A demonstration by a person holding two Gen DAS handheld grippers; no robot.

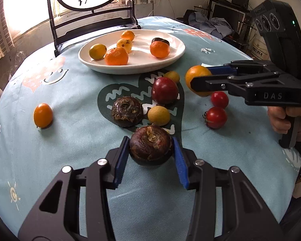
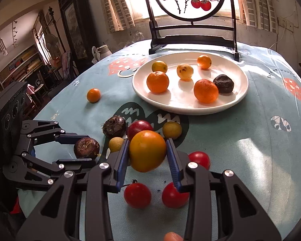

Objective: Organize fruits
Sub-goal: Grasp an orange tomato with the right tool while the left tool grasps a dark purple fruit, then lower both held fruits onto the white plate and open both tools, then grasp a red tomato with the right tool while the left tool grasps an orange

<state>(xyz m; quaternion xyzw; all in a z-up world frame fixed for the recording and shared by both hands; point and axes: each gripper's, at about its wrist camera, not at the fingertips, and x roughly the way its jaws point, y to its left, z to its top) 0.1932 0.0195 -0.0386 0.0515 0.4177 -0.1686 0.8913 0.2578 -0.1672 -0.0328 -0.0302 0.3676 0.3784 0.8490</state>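
My left gripper is shut on a dark brown water chestnut, which also shows in the right wrist view. My right gripper is shut on a large orange-yellow fruit, held just above the cloth; it also shows in the left wrist view. A white plate at the back holds two mandarins, small yellow fruits and a dark fruit. Loose on the cloth lie a second water chestnut, a red plum, a longan and red tomatoes.
A small orange fruit lies alone at the left of the round table with its blue patterned cloth. A dark wooden screen stand with a painted round panel stands behind the plate. Another small yellow fruit lies by the plate.
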